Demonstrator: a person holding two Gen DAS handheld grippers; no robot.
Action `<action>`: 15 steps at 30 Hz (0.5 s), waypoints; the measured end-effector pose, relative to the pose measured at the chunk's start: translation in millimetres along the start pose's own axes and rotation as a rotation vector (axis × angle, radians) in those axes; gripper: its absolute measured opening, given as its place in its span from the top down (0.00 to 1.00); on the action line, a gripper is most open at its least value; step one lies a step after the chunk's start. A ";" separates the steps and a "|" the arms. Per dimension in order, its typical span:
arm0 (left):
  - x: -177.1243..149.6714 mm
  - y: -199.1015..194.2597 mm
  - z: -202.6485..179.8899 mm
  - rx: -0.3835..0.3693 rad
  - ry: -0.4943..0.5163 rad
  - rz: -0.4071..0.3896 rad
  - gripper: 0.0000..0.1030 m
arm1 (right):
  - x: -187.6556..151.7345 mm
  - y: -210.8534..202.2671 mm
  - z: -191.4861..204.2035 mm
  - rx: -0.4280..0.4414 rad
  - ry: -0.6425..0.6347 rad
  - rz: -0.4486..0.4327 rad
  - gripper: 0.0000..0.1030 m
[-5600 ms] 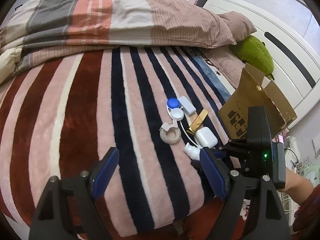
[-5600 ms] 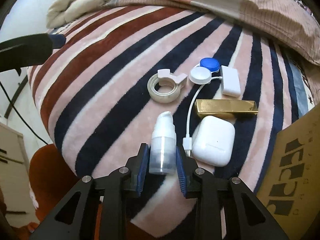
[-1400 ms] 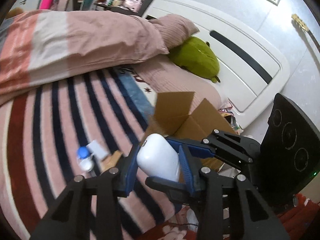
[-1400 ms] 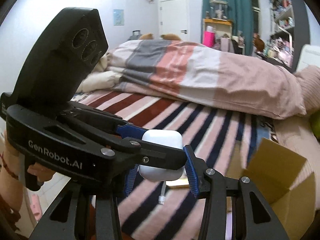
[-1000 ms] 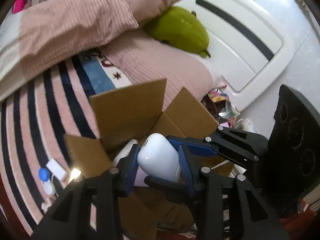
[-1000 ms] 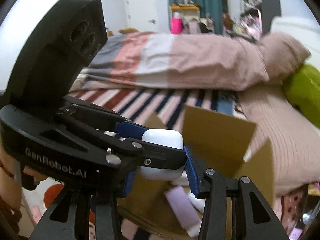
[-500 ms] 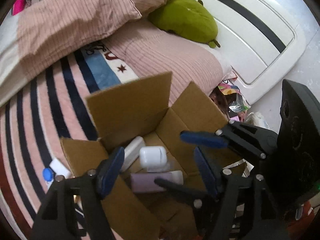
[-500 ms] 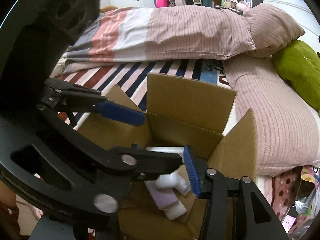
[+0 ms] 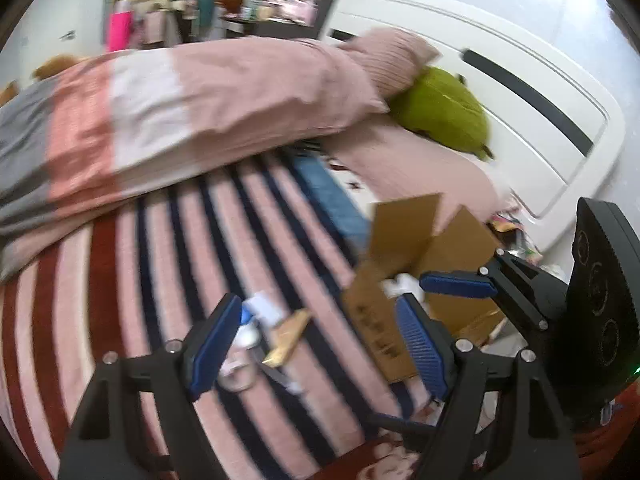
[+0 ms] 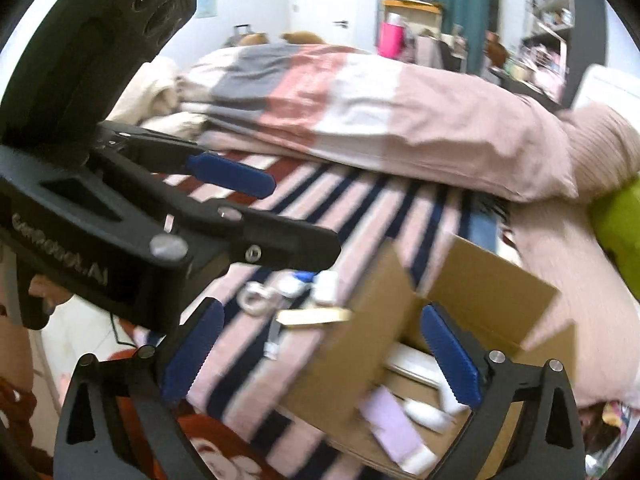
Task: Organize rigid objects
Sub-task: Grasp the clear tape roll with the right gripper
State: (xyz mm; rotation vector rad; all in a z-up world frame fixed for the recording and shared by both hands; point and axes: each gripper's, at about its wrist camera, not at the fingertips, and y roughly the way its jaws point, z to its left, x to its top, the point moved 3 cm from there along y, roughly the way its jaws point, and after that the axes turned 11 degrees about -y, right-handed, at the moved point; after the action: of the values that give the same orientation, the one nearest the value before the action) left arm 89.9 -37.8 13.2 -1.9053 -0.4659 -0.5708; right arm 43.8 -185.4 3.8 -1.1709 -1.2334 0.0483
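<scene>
My left gripper [image 9: 316,344] hangs over the striped blanket, its jaws opening with nothing between them. Past its fingers lie a gold bar [image 9: 288,338], a tape roll [image 9: 236,376], a blue-capped case [image 9: 245,318] and a small white box [image 9: 262,306]. My right gripper [image 10: 322,358] is over the near corner of the open cardboard box [image 10: 348,352]; its jaws are also opening and hold nothing. Inside the box I see a purple item [image 10: 390,420] and blurred white pieces [image 10: 426,408]. The gold bar [image 10: 316,315] lies just left of the box.
A folded striped duvet [image 9: 180,112] lies across the back of the bed, with a green plush [image 9: 440,108] against the white headboard [image 9: 540,128]. The left gripper's body [image 10: 100,220] fills the upper left of the right wrist view. The bed edge runs below the box.
Both grippers were shut together on a white earbud case over the box. They let it go into the box, opened, and swung left toward the loose items on the blanket.
</scene>
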 end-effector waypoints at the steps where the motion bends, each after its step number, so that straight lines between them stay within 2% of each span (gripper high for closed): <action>1: -4.0 -5.1 12.3 0.013 -0.017 -0.010 0.25 | 4.5 3.6 7.6 0.013 -0.007 -0.008 0.04; 6: -31.4 -13.7 75.3 0.086 -0.096 -0.036 0.25 | 26.4 38.9 54.4 0.162 -0.041 -0.047 0.04; 9: -51.7 -7.4 109.4 0.100 -0.155 -0.025 0.25 | 26.2 71.8 73.3 0.198 -0.030 -0.010 0.04; 12: -69.4 2.9 132.7 0.099 -0.199 -0.002 0.25 | 10.0 108.6 85.2 0.244 -0.004 0.036 0.05; 14: -78.6 10.2 143.1 0.113 -0.216 0.009 0.25 | -1.4 131.2 87.8 0.224 -0.002 0.069 0.11; 15: -84.1 14.5 149.5 0.114 -0.229 0.016 0.25 | -7.6 141.1 86.9 0.212 -0.004 0.084 0.21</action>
State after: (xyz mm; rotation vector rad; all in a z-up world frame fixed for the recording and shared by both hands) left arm 56.2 89.7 -97.5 -1.8706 -0.6167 -0.3093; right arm 52.0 -67.1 -112.3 -1.0370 -1.1521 0.2395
